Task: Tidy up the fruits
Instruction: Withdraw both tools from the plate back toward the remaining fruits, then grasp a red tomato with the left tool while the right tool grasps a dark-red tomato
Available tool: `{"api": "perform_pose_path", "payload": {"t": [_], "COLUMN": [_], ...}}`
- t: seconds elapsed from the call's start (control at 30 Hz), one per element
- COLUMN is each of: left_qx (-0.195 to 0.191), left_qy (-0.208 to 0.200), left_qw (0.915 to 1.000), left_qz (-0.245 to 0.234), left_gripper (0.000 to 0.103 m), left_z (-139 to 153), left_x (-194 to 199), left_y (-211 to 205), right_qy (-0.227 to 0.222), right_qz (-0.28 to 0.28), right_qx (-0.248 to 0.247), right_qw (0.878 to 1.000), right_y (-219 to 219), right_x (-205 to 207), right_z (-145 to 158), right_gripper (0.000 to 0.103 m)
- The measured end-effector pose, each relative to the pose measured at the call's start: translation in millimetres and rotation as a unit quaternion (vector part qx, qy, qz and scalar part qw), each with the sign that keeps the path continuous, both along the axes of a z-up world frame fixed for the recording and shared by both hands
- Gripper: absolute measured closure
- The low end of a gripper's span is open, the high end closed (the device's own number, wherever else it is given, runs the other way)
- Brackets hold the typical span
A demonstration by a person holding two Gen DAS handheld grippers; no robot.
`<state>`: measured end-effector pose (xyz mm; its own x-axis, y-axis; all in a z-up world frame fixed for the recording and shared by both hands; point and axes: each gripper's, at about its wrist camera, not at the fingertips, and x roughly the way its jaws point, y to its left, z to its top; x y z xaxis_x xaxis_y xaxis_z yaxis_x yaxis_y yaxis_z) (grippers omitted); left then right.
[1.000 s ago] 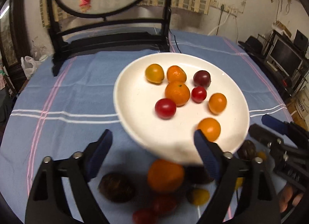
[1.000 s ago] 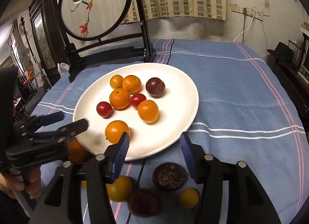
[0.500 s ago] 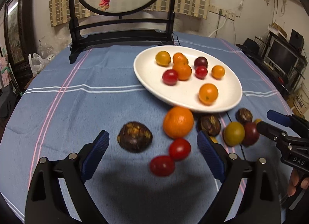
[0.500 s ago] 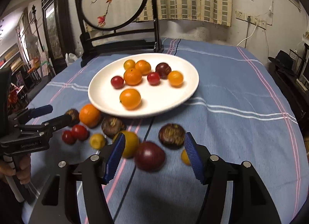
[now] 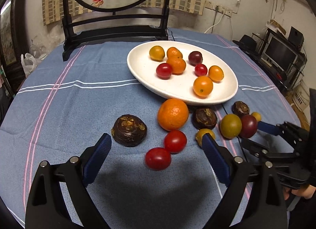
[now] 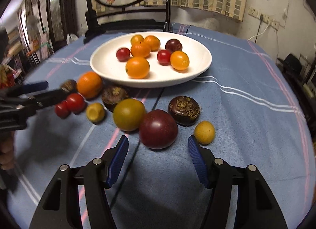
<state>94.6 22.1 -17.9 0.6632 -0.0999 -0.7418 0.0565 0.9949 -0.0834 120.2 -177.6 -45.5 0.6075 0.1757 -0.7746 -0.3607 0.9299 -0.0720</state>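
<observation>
A white plate [image 5: 138, 71] on the blue cloth holds several orange, red and dark fruits. Loose fruit lies in front of it. My left gripper [image 5: 155, 137] is open above two red tomatoes [image 5: 175, 141], with a dark brown knobbly fruit [image 5: 129, 130] just beyond its left finger and a large mandarin [image 5: 172, 114] further ahead. My right gripper [image 6: 157, 139] is open, its tips at either side of the near edge of a dark red plum [image 6: 158, 129] without touching it. A greenish-yellow fruit [image 6: 129, 114] touches the plum's left side.
A small yellow fruit [image 6: 204, 132] lies by the right gripper's right finger, with a brown knobbly fruit [image 6: 184, 110] behind it. A black framed round screen [image 5: 116, 27] stands at the table's far side. The left gripper [image 6: 53, 88] shows at the right wrist view's left edge.
Both grippers have drawn back from the plate and sunk toward the loose fruit in front of it. The plum now sits right at the right gripper's tips.
</observation>
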Motion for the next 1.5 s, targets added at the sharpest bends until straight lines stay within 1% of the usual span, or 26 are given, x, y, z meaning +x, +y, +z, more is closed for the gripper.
{"api": "perform_pose_path", "payload": {"t": [0.1,0.17,0.2,0.4,0.47,0.57,0.63,0.8,0.93,0.97,1.0,1.07,1.23,1.27,1.37,1.4,1.5], "left_qx": [0.001,0.001,0.001,0.0,0.004,0.014,0.023,0.035,0.056,0.056,0.05,0.043,0.049,0.051,0.049,0.043,0.005], "left_qy": [0.005,0.008,0.01,0.019,0.019,0.014,0.011,0.025,0.032,0.036,0.045,0.06,0.047,0.046,0.04,0.041,0.053], "left_qw": [1.0,0.9999,0.9999,0.9998,0.9997,0.9996,0.9993,0.9981,0.9968,0.9966,0.9963,0.9958,0.9963,0.9962,0.9964,0.9967,0.9973], "left_qz": [-0.006,-0.006,-0.006,-0.011,-0.016,-0.022,-0.027,-0.044,-0.047,-0.049,-0.054,-0.054,-0.052,-0.054,-0.057,-0.056,-0.051], "left_gripper": [0.012,0.012,0.012,0.012,0.012,0.012,0.012,0.012,0.013,0.021,0.034,0.043,0.045,0.047,0.07,0.073,0.073], "left_z": [-2.0,-3.2,-4.1,-7.4,-7.7,-6.1,-6.8,-14.9,-23.3,-25.4,-28.0,-32.7,-33.8,-34.2,-32.2,-31.6,-30.7], "left_x": [-0.2,-0.1,0.1,-1.1,-2.3,-5.3,-7.4,-7.3,-6.2,-5.5,-4.2,-0.6,2.1,2.4,3.4,4.3,6.2], "left_y": [-1.1,-1.2,-0.9,-3.0,-5.4,-9.0,-12.3,-18.7,-21.1,-20.1,-18.7,-15.7,-15.0,-15.3,-13.7,-11.1,-2.8], "right_qy": [0.004,0.02,0.019,0.015,0.015,0.02,0.021,0.017,0.015,0.014,0.014,0.011,0.006,0.006,0.006,0.006,0.007], "right_qz": [0.006,0.015,0.014,0.013,0.015,0.02,0.024,0.024,0.02,0.019,0.017,0.017,0.019,0.02,0.021,0.02,0.016], "right_qx": [-0.018,-0.013,-0.015,0.003,0.018,0.03,0.027,0.026,0.033,0.033,0.033,0.034,0.034,0.034,0.035,0.035,0.038], "right_qw": [1.0,1.0,1.0,1.0,1.0,0.999,0.999,0.999,0.999,0.999,0.999,0.999,0.999,0.999,0.999,0.999,0.999], "right_y": [7.3,10.5,11.0,6.1,3.4,1.3,2.1,0.1,-3.8,-4.5,-5.2,-5.9,-5.2,-5.1,-5.3,-5.1,-6.2], "right_x": [8.1,12.8,13.7,7.7,6.2,4.0,2.7,0.8,-0.4,-0.4,-0.6,-1.3,-3.5,-3.9,-4.4,-4.6,-3.8], "right_z": [-3.3,-3.2,-1.0,-1.8,0.2,1.4,0.9,3.9,7.4,7.8,8.3,9.5,11.9,12.0,11.4,11.5,11.0], "right_gripper": [0.044,0.057,0.061,0.061,0.061,0.061,0.061,0.061,0.061,0.061,0.061,0.061,0.061,0.061,0.061,0.061,0.061]}}
